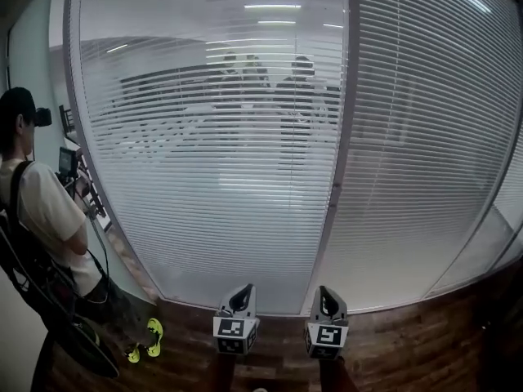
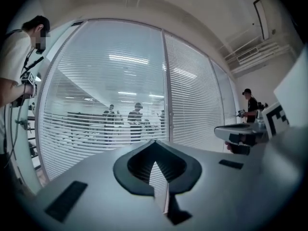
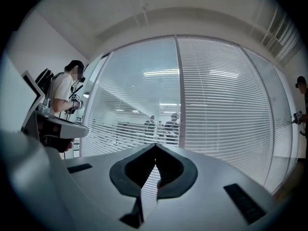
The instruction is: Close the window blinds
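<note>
Head view: window blinds (image 1: 204,186) span 9 to 3 o'clock, slats seemingly part-open, figures (image 1: 263,80) dim behind. Left hand-held gripper (image 1: 243,291) and right hand-held gripper (image 1: 328,295) at 6 o'clock, jaws closed, empty, clear of the blinds.

At left we see 1 person (image 1: 41,211) in a white shirt and 2 neon-yellow shoes (image 1: 152,333), standing on the dark wooden floor (image 1: 409,341); dim figures (image 1: 261,76) stand beyond the glass.

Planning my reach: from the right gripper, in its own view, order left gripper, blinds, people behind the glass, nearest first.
1. left gripper, close at left
2. blinds, ahead
3. people behind the glass, beyond the blinds, centre
</note>
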Action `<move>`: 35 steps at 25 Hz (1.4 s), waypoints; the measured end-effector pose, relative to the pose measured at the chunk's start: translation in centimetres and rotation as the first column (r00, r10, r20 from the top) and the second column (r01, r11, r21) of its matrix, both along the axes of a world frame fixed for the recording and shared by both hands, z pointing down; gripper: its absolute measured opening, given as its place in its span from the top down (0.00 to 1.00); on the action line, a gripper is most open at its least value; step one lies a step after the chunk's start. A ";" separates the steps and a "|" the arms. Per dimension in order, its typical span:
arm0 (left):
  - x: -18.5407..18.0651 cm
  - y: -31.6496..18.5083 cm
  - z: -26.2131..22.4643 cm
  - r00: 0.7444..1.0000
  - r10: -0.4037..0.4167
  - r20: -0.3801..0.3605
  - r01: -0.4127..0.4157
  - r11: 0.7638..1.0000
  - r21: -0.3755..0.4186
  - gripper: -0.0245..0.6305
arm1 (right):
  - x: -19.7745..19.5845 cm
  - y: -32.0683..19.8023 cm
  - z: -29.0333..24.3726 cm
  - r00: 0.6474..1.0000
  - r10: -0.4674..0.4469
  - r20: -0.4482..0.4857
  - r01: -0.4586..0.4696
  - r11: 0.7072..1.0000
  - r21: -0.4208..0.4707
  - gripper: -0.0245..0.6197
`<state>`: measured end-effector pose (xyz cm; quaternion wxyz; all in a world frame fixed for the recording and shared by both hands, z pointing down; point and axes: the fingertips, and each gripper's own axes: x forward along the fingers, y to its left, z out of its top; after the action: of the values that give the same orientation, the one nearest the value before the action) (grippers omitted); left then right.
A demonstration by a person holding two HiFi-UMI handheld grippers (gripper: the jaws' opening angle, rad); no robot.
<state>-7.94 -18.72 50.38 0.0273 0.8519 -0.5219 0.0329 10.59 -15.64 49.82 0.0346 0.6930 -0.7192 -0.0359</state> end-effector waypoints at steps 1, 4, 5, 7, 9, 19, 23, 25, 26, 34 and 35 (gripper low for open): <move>0.6 -1.3 0.6 1.000 0.019 -0.003 -0.019 1.000 0.002 0.96 | 0.5 -1.2 0.4 1.000 0.014 0.000 -0.014 1.000 -0.006 0.96; 1.8 -2.5 0.4 0.997 0.078 -0.025 -0.078 0.997 0.017 0.96 | 0.8 -2.6 0.0 0.999 0.040 -0.009 -0.040 0.999 0.014 0.96; 2.1 -2.4 0.4 0.995 0.093 -0.027 -0.092 0.996 0.019 0.96 | 0.7 -2.6 -0.1 0.999 0.045 -0.015 -0.045 0.999 0.028 0.96; 2.3 -2.7 0.5 0.995 0.098 -0.032 -0.098 0.995 0.013 0.96 | 0.9 -2.9 -0.1 0.998 0.054 -0.018 -0.053 0.998 0.041 0.96; 2.6 -3.7 0.5 0.995 0.096 -0.036 -0.096 0.995 0.014 0.96 | 1.4 -3.7 -0.3 0.998 0.062 -0.014 -0.061 0.997 0.039 0.96; 3.5 -6.4 0.7 0.995 0.096 -0.025 -0.096 0.995 -0.002 0.96 | 5.0 -5.1 1.0 0.991 0.136 0.004 -0.136 0.990 0.031 0.96; 5.2 -8.2 0.8 0.993 0.115 -0.025 -0.115 0.993 0.004 0.96 | 6.5 -7.4 0.7 0.991 0.131 0.015 -0.131 0.991 0.039 0.96; 6.1 -9.0 0.5 0.992 0.126 -0.021 -0.126 0.992 0.020 0.96 | 6.9 -8.6 0.6 0.993 0.118 0.015 -0.118 0.992 0.049 0.96; 6.4 -9.5 0.2 0.993 0.121 -0.017 -0.120 0.992 0.025 0.96 | 7.1 -9.2 0.5 0.994 0.110 0.015 -0.111 0.992 0.057 0.96; 9.1 -13.2 0.3 0.997 0.083 0.002 -0.083 0.996 0.019 0.96 | 8.2 -13.0 -0.3 0.998 0.056 0.009 -0.056 0.994 0.093 0.96; 9.3 -13.8 0.1 0.997 0.075 0.005 -0.075 0.997 0.022 0.96 | 8.2 -13.6 -0.4 0.999 0.046 0.011 -0.047 0.994 0.096 0.96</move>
<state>1.32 -32.53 50.52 0.0156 0.8712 -0.4898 0.0298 18.83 -29.29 49.43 -0.0010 0.7106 -0.7005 -0.0665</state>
